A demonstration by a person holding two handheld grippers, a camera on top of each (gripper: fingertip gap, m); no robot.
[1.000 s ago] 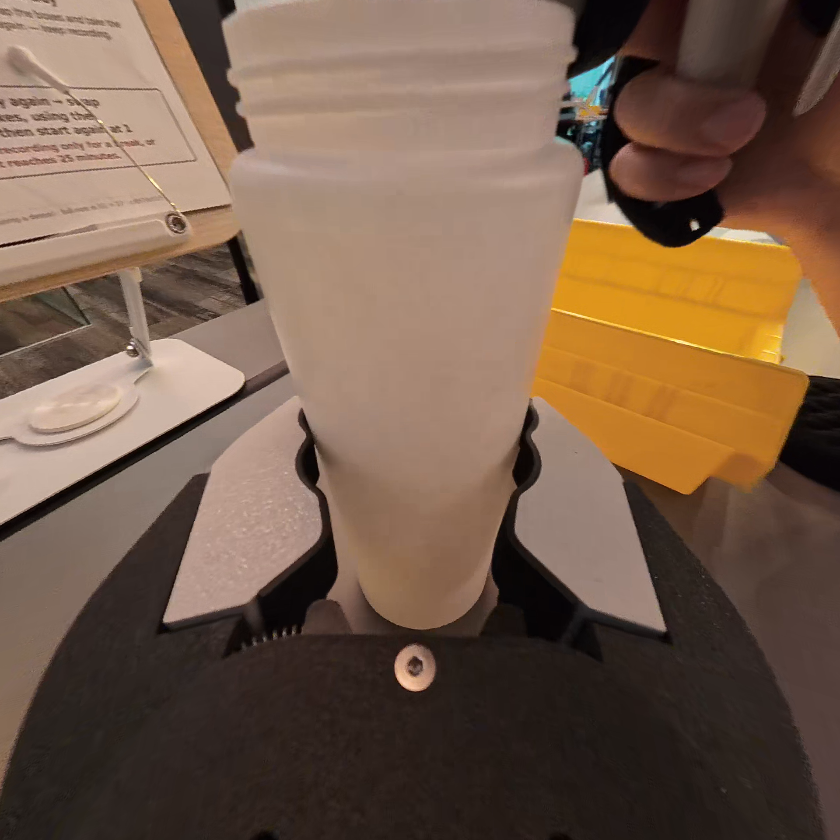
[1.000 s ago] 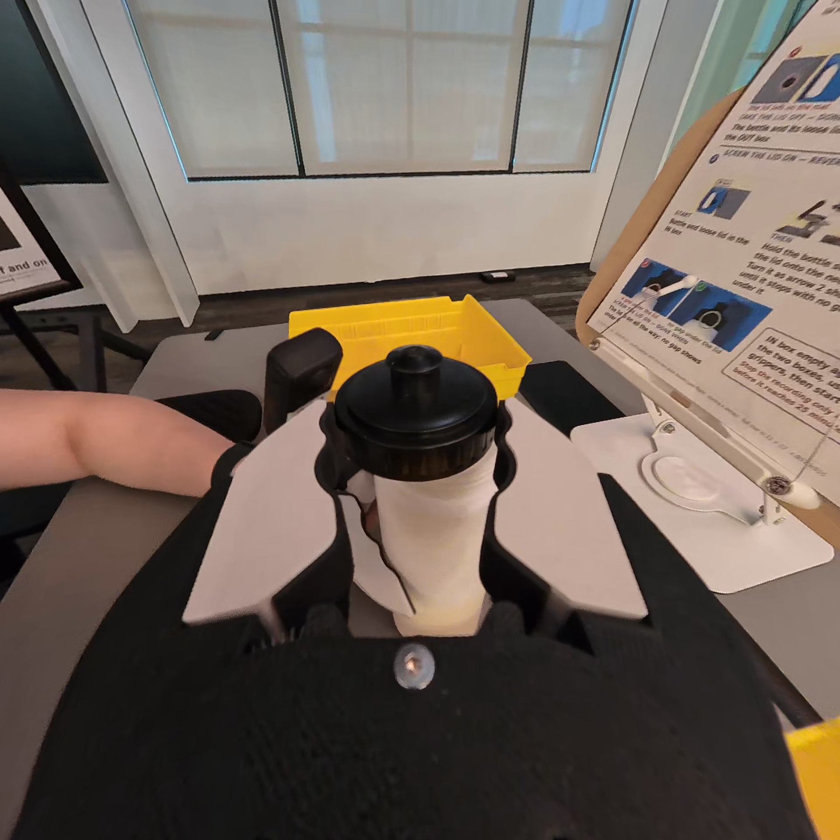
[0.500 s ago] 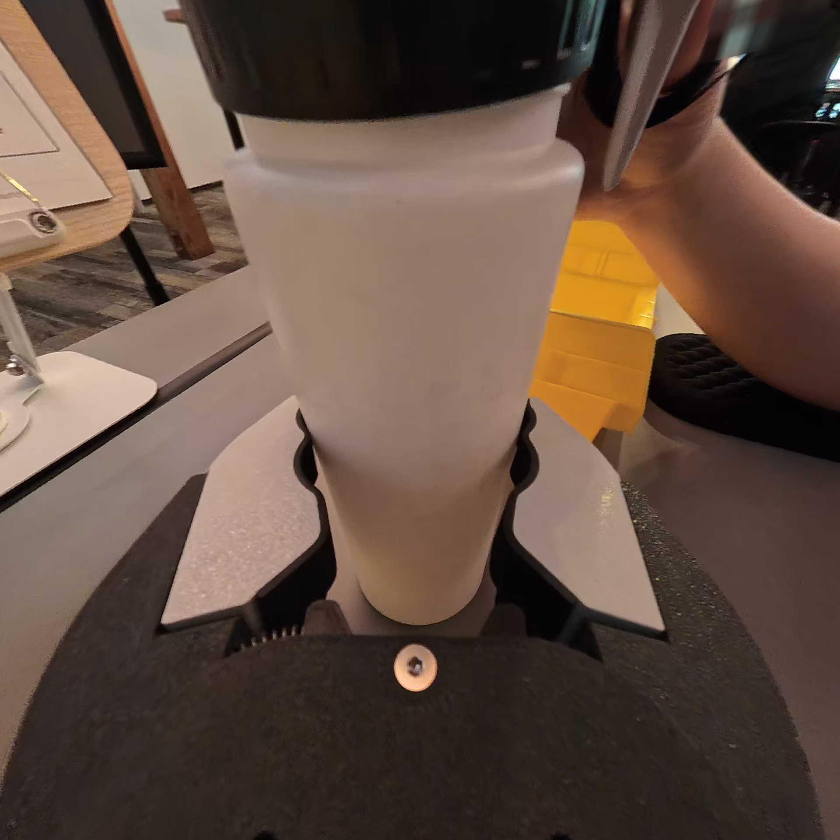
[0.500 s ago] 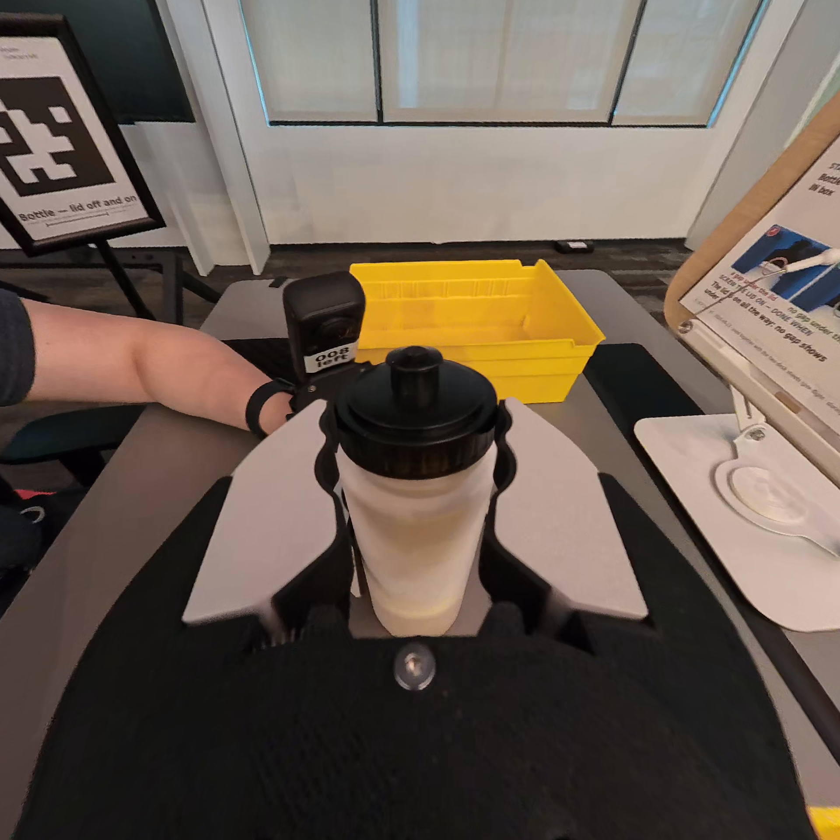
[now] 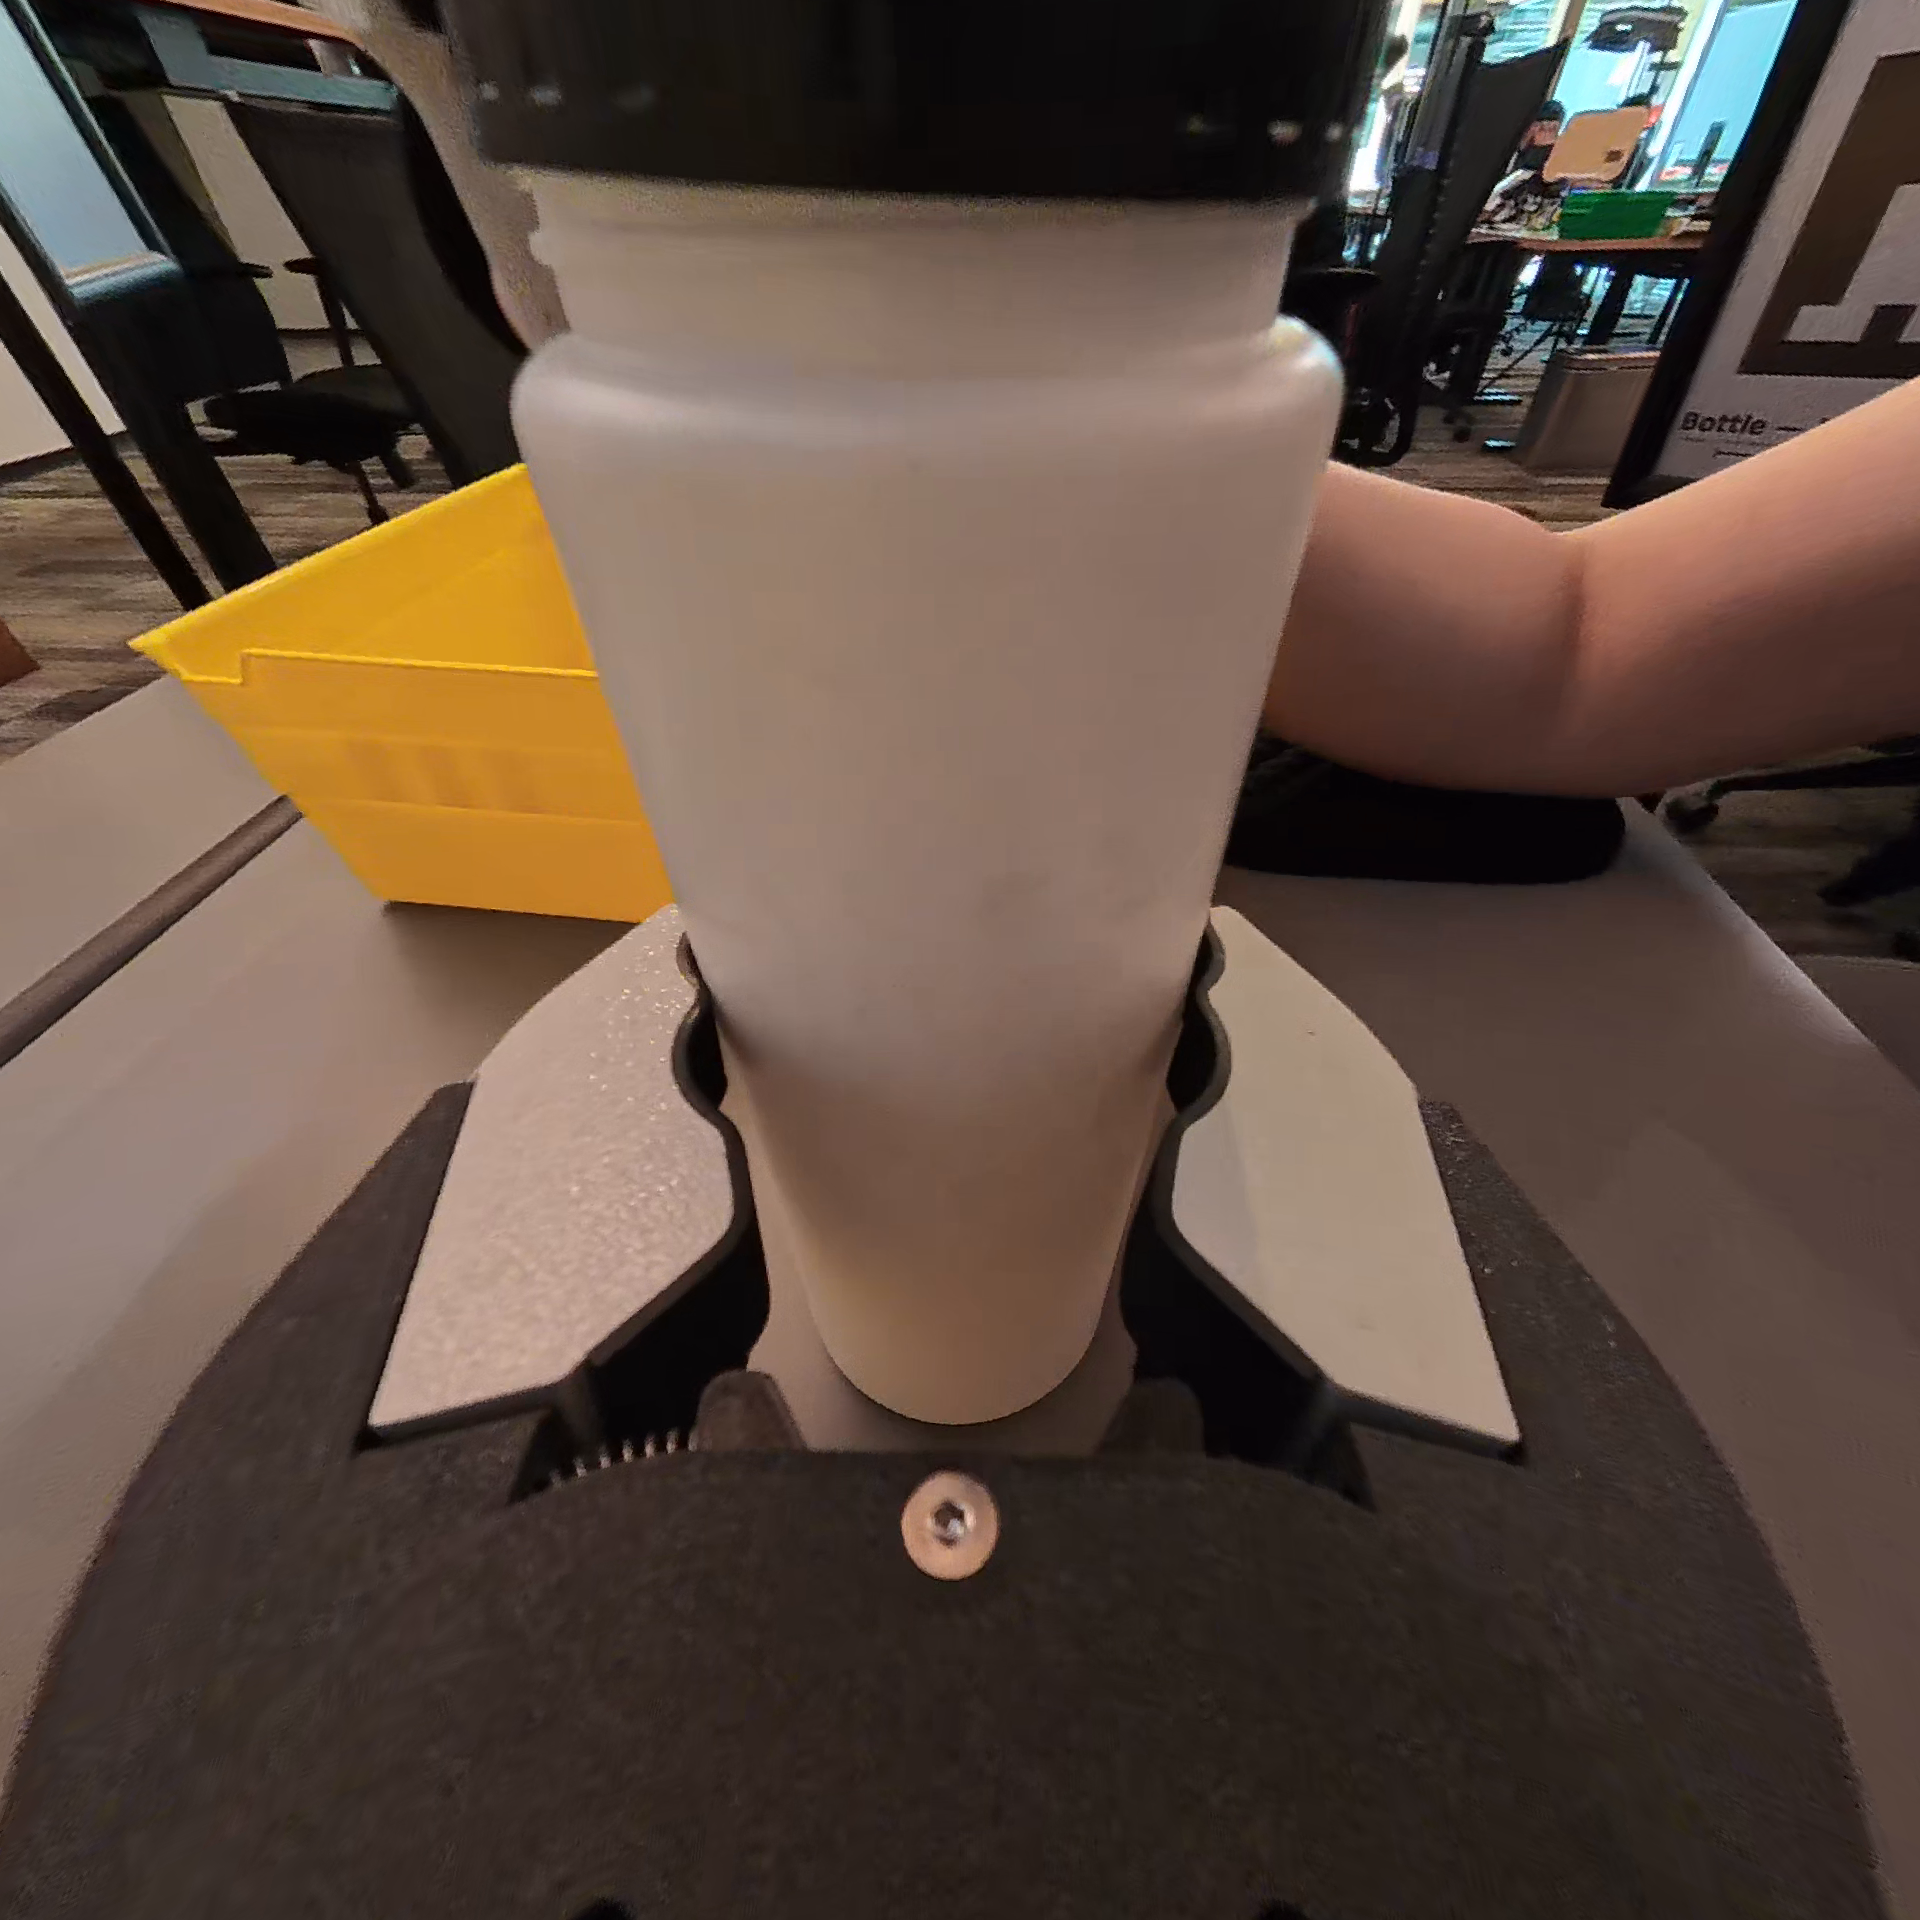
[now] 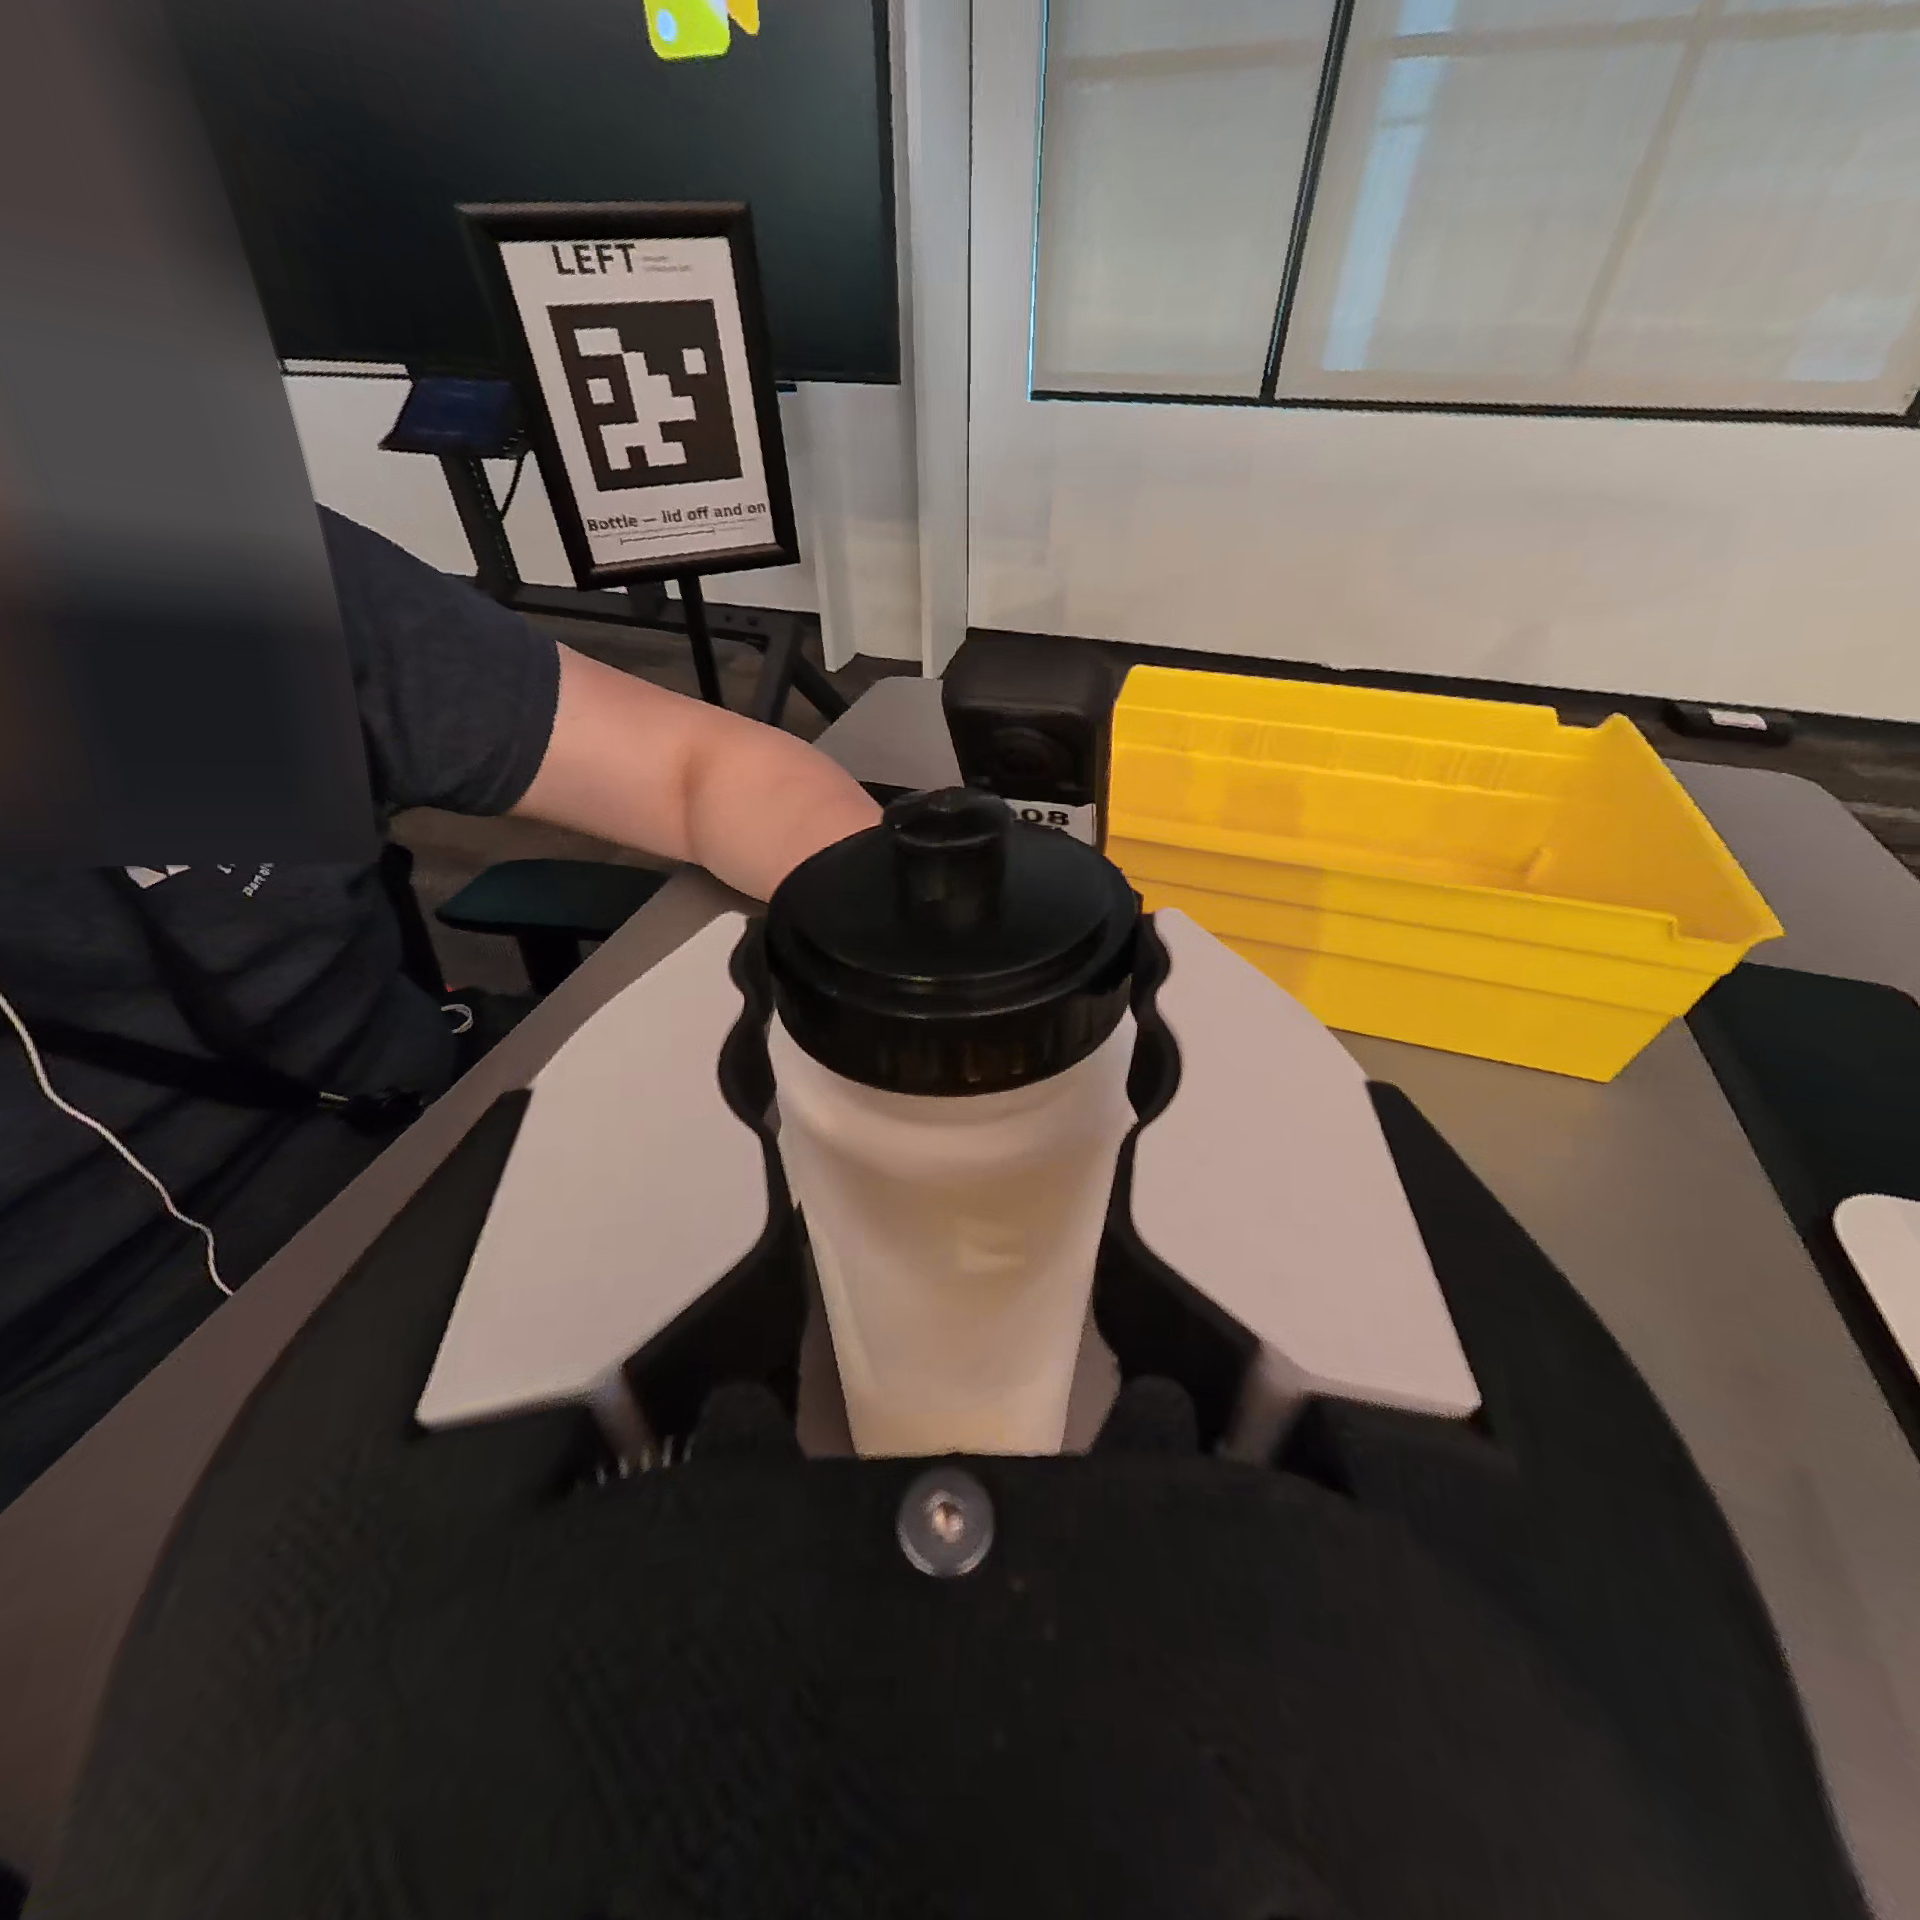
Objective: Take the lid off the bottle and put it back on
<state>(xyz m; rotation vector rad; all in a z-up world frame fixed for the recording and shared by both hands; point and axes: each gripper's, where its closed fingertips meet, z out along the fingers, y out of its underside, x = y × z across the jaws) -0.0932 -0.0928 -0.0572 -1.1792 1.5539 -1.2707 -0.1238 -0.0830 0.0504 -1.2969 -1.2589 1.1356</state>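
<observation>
Bottle (image 5: 925, 748) clamped in left gripper (image 5: 951, 997); lid (image 6: 951, 961) (seated) at 12 o'clock, clamped by right gripper (image 6: 951, 1003).

Left gripper (image 5: 951, 1049): matte black textured body, two pale grey wedge-shaped fingers (image 5: 582, 1195) with wavy black inner edges, silver hex screw (image 5: 948, 1525) just behind them. Right gripper (image 6: 948, 1039) matches, screw (image 6: 943, 1523) included. Dark short sleeve (image 6: 436, 675) beyond.

Framed sign (image 6: 644, 390) w/ black-and-white square marker, printed lines above and below, upper left on a stand. Same type of sign (image 5: 1808, 239) at right edge, left wrist view. Small numbered sticker (image 6: 1049, 821) on black device behind lid.
</observation>
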